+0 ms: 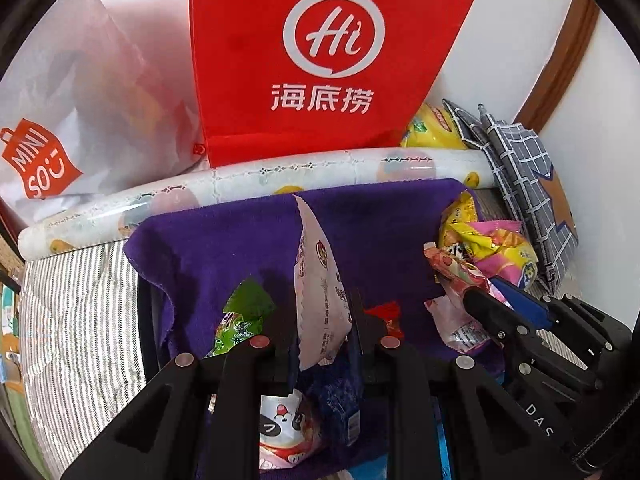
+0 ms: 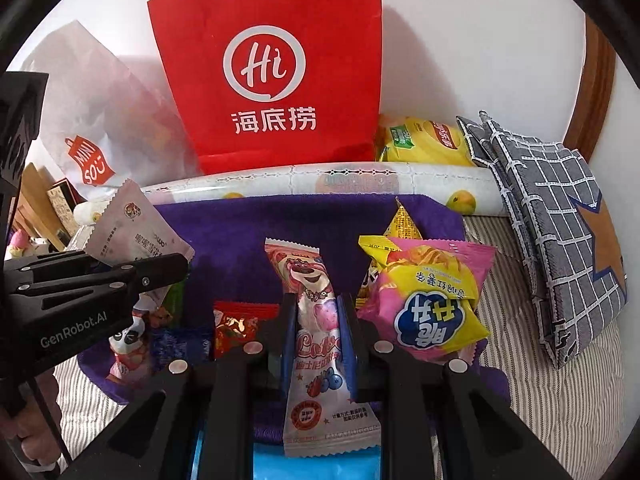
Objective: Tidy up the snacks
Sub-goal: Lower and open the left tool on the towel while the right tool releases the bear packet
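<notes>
My left gripper (image 1: 320,312) is shut on a white snack packet (image 1: 316,280) that stands upright between its fingers, above a purple towel (image 1: 224,248). The right wrist view shows my right gripper (image 2: 317,304) shut on a pink bear-print packet (image 2: 316,328), also upright. Each view shows the other gripper too: the left gripper (image 2: 176,268) with the white packet (image 2: 132,232), the right gripper (image 1: 480,304) with the pink packet (image 1: 452,272). On the towel (image 2: 232,232) lie a red packet (image 2: 240,320), a panda packet (image 2: 128,344), a green packet (image 1: 244,312) and a pink-and-yellow chip bag (image 2: 432,304).
A red paper bag (image 2: 272,80) and a white Miniso bag (image 2: 92,120) stand against the wall behind a rolled printed mat (image 2: 360,184). A yellow chip bag (image 2: 420,140) and grey checked pouches (image 2: 552,216) lie at the right. Striped bedding (image 2: 540,400) surrounds the towel.
</notes>
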